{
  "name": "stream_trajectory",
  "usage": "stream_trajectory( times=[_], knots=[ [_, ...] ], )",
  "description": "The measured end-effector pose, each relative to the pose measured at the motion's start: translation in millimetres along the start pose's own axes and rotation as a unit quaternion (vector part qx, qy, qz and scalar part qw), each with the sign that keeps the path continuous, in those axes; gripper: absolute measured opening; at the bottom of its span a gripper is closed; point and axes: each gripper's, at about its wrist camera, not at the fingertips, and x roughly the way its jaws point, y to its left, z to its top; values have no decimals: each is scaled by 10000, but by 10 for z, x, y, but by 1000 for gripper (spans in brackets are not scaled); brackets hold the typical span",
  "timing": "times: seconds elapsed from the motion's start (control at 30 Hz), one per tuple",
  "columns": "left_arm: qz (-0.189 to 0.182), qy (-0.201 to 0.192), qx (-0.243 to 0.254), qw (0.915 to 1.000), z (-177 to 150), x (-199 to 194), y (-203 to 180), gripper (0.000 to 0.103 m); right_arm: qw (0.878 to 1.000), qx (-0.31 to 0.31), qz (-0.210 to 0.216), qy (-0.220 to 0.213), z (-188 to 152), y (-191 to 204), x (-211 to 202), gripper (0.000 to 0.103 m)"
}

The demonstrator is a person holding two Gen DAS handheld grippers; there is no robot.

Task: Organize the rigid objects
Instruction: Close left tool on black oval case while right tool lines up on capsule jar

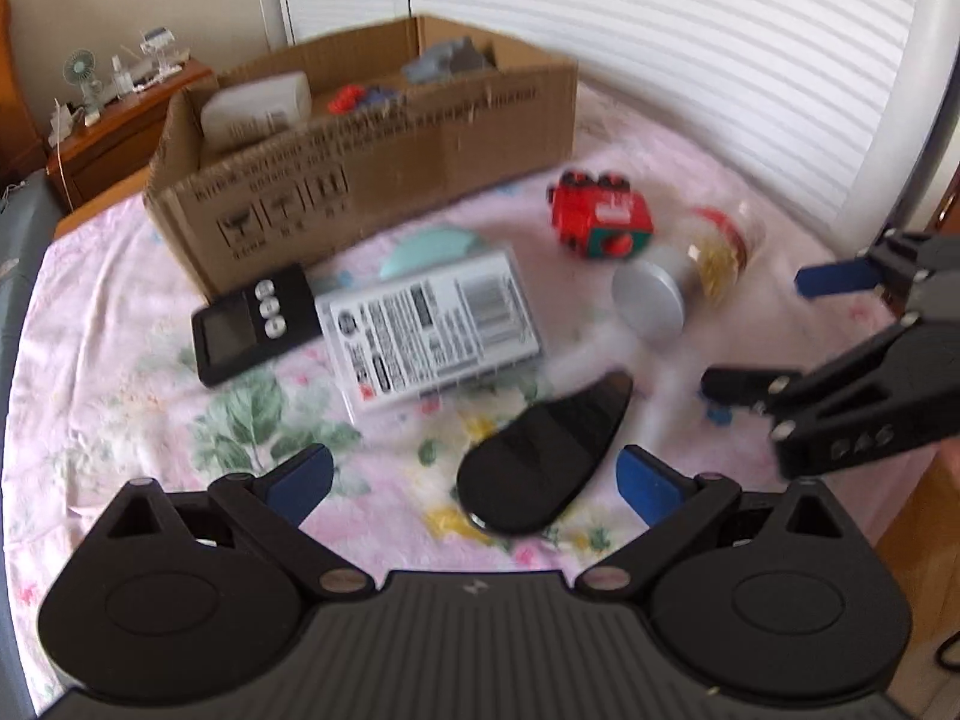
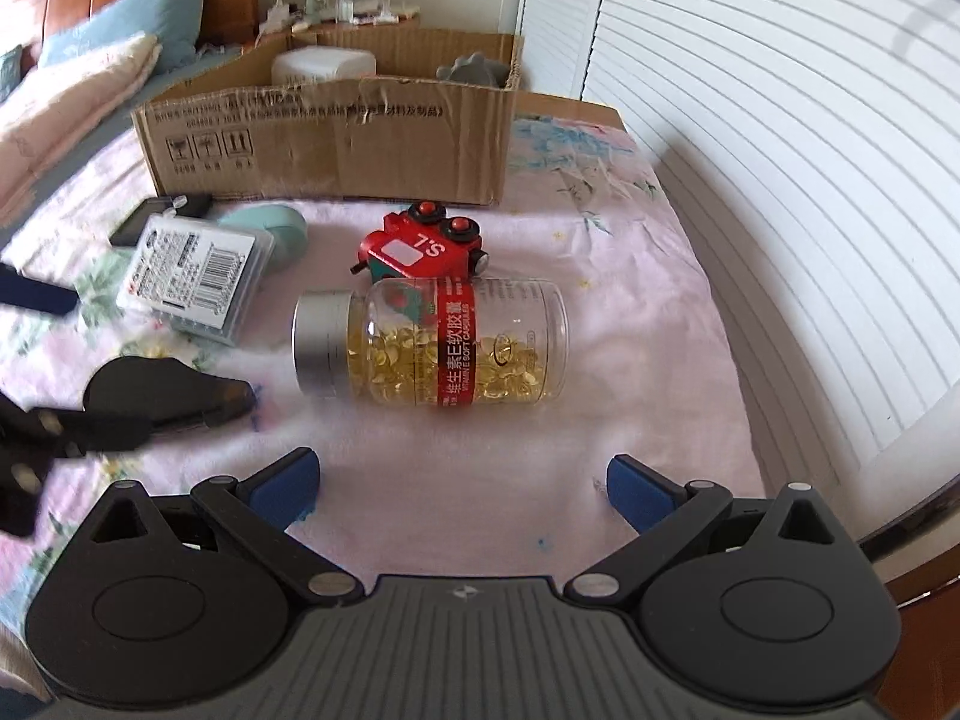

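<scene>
Both my grippers, left (image 1: 474, 483) and right (image 2: 462, 483), are wide open, holding nothing. The bottle (image 2: 432, 348) lies mid-bed before my right one, so I can grab it for the box (image 2: 324, 138).

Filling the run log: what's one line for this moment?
left tool open over black case | right tool open before capsule bottle, lying on its side | box partly filled

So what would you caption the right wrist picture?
Open right gripper faces a capsule bottle lying on its side on the floral sheet, toy train and cardboard box behind.
</scene>
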Motion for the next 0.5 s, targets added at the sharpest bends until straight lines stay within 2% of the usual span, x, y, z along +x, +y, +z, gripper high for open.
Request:
stream_trajectory(
  times=[0.17,0.37,0.43,0.5],
  knots=[
    [151,115,-358,9992,-72,40,174,101,10000,12,44,-48,-25,-13,-1,103],
    [557,126,-919,9941,-162,-7,468,102,9999,-7,64,-125,-45,-27,-3,103],
    [523,185,-1042,9930,-164,-14,497,102,9999,-6,64,-134,-46,-27,-5,103],
    [293,205,-1001,9943,-151,-4,437,102,9999,-6,62,-144,-50,-25,-7,103]
  ],
)
